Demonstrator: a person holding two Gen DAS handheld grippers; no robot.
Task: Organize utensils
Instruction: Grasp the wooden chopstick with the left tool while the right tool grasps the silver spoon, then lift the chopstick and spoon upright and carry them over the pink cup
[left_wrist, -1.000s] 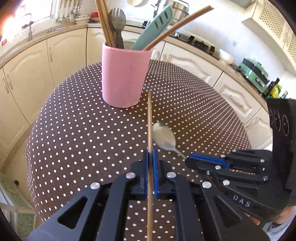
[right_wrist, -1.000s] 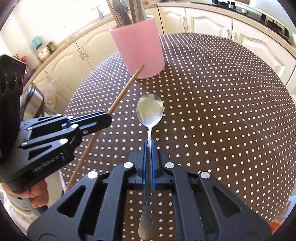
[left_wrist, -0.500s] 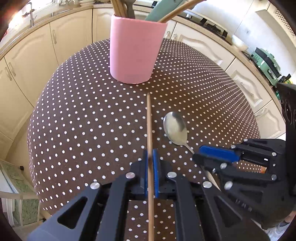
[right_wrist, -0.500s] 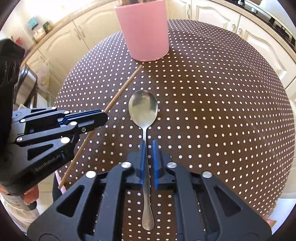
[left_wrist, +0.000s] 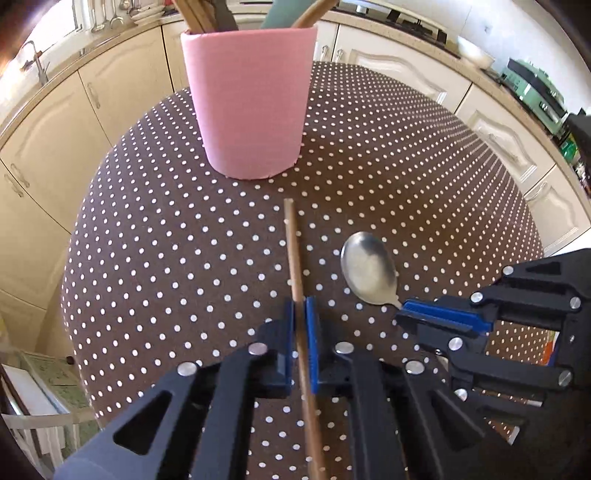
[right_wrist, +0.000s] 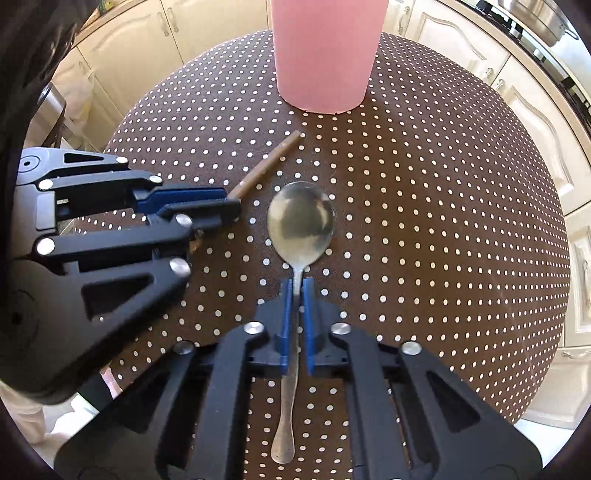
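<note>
No legible text, label, brand, number or sign found in either current view. Checked without result: both black gripper bodies, the plain pink holder (left_wrist: 251, 103), the dotted tablecloth (left_wrist: 155, 258), the cream cabinet fronts (left_wrist: 44, 122). Possible labels noted on small items along the far counter, at right in the left wrist view, but too small and blurred to read.

Home kitchen. Cream panelled cabinets (left_wrist: 55, 122) run under a long counter (left_wrist: 402, 27); a tap (left_wrist: 37, 62) on the left, ladles hanging by the window (left_wrist: 99, 16), a gas hob (right_wrist: 576, 92) with a steel pot (right_wrist: 535, 14). Round tabletop (left_wrist: 424, 177) in brown polka-dot cloth, pink utensil holder (left_wrist: 251, 99) on it.
</note>
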